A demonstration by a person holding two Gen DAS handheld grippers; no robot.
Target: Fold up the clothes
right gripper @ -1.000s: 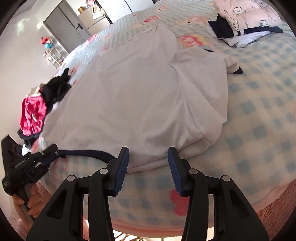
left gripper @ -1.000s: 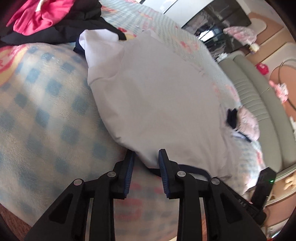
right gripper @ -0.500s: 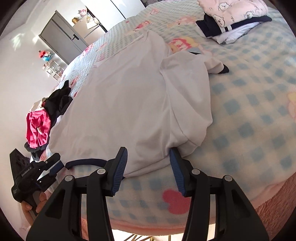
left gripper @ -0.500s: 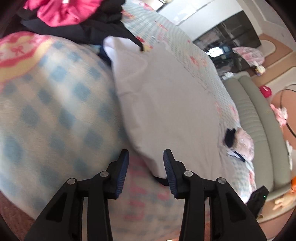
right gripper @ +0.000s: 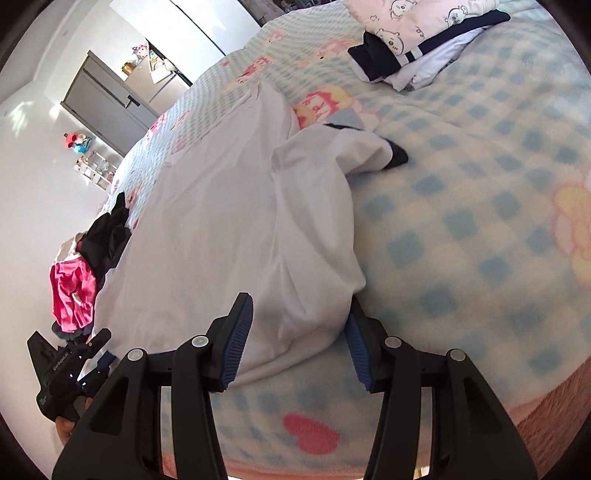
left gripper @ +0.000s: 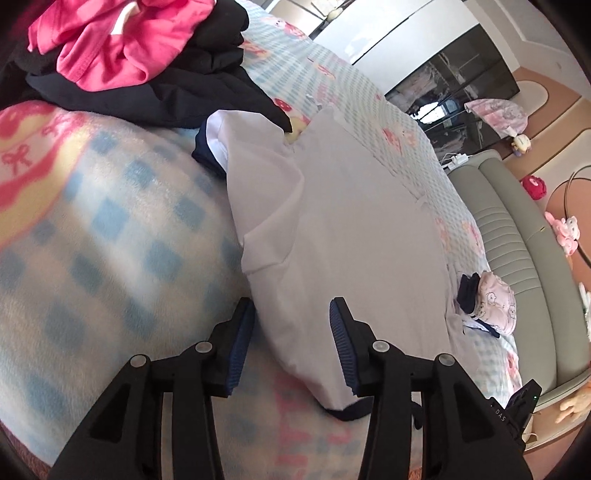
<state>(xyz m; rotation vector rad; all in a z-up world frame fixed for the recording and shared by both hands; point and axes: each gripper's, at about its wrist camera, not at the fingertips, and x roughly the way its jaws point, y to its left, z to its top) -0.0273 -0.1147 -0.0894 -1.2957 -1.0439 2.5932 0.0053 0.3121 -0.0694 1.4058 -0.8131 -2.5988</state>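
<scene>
Left wrist view: the white shirt (left gripper: 351,229) is being shown spread flat on the blue-checked blanket (left gripper: 110,236), its navy-edged sleeve (left gripper: 214,147) folded in at the far left.
Left gripper (left gripper: 291,343): its jaws have just been opening and are being held apart over the near corner of the shirt; cloth is lying between the blue pads (left gripper: 338,339) without being pinched.
Right wrist view: the same shirt (right gripper: 221,221) is being seen from the other corner, a navy-cuffed sleeve (right gripper: 354,151) lying folded across toward the right.
Right gripper (right gripper: 299,339): its jaws have just been opening and are being held wide; the bunched hem corner is sitting between them, loose, not clamped.
Unfolded pile: a pink garment (left gripper: 110,40) is being carried on black clothes (left gripper: 192,85) beyond the shirt's left side.
Folded stack: a bear-print garment (right gripper: 424,22) is lying on dark and white pieces, well apart from the shirt.
Room: a grey-green padded bench (left gripper: 517,236) is standing past the bed.
</scene>
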